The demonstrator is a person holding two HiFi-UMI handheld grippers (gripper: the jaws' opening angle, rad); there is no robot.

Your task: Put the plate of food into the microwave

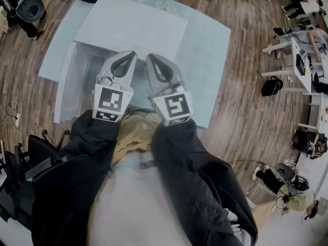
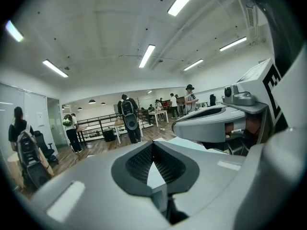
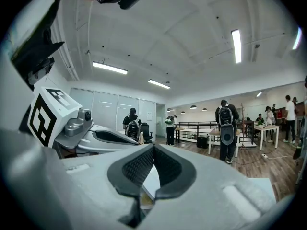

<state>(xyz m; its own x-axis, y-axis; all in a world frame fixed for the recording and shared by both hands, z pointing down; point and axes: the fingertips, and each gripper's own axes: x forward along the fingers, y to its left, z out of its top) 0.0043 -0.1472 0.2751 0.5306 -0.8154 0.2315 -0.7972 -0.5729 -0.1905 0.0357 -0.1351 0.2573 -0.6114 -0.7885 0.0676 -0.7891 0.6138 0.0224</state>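
No plate of food shows in any view, so its place cannot be told. It may sit inside the white box-shaped appliance (image 1: 133, 29), probably the microwave, on the pale blue table (image 1: 205, 60), or it may lie out of frame. The scene therefore fits both a moment before the plate is fetched and one after it is in. The left hand-held gripper (image 1: 131, 55) and the right hand-held gripper (image 1: 151, 57) hover side by side near the person's chest, each clenched tip to tip, grasping and touching nothing.
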